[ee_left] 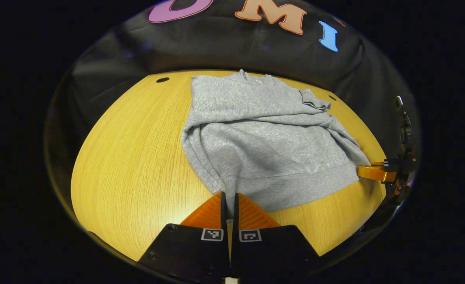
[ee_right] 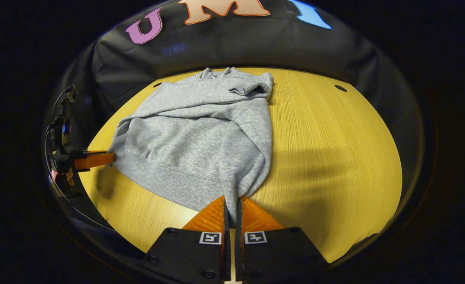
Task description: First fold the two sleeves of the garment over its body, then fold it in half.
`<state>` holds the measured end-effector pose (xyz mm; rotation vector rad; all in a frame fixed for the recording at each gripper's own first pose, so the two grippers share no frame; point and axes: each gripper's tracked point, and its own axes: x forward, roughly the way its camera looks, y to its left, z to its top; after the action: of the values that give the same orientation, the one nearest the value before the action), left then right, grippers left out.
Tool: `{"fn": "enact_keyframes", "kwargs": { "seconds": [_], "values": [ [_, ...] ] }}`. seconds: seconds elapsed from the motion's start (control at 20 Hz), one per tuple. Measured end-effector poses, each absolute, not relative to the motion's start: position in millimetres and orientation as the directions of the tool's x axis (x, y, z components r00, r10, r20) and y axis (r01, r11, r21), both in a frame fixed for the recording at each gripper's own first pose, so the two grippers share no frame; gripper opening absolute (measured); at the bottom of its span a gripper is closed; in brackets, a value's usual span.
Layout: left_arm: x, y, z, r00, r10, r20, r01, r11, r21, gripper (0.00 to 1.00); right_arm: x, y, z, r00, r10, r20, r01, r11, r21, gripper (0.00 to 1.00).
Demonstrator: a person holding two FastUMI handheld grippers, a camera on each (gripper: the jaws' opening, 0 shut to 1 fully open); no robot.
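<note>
Now both grippers pinch the sweatshirt (ee_left: 256,134) hem.

A recording booth, not a home. Black cloth (ee_left: 224,47) walls a bare wooden table (ee_left: 137,157) with drilled holes.

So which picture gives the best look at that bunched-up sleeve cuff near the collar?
The right gripper view: the cuff sits near the middle, its rolled end facing the camera atop the grey sweatshirt. In the left gripper view the cuff lies off to one side, smaller, seen edge-on.
</note>
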<state>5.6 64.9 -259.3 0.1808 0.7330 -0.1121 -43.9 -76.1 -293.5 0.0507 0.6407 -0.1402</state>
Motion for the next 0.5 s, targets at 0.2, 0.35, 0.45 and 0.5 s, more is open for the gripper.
{"fn": "enact_keyframes", "kwargs": {
  "seconds": [0.2, 0.35, 0.45, 0.5],
  "values": [
    [8.5, 56.2, -249.3, 0.739, -0.05, -0.672, 0.119, 0.991, 0.057, 0.0, -41.4, -73.7, -273.1, 0.818, -0.101, -0.566, 0.153, 0.987, 0.045, 0.07],
    [17.2, 47.7, -226.6, 0.769, -0.077, -0.635, 0.112, 0.994, 0.015, 0.0, -32.8, -68.7, -255.3, 0.839, -0.073, -0.539, 0.147, 0.985, 0.096, 0.05],
    [25.2, 42.3, -209.0, 0.791, -0.094, -0.604, 0.115, 0.993, -0.004, 0.0, -25.3, -66.8, -241.9, 0.855, -0.063, -0.515, 0.14, 0.984, 0.112, 0.07],
    [28.7, 39.2, -200.4, 0.8, -0.104, -0.59, 0.118, 0.993, -0.015, 0.0, -21.3, -66.4, -234.9, 0.862, -0.063, -0.502, 0.137, 0.984, 0.113, 0.07]
  ]
}}
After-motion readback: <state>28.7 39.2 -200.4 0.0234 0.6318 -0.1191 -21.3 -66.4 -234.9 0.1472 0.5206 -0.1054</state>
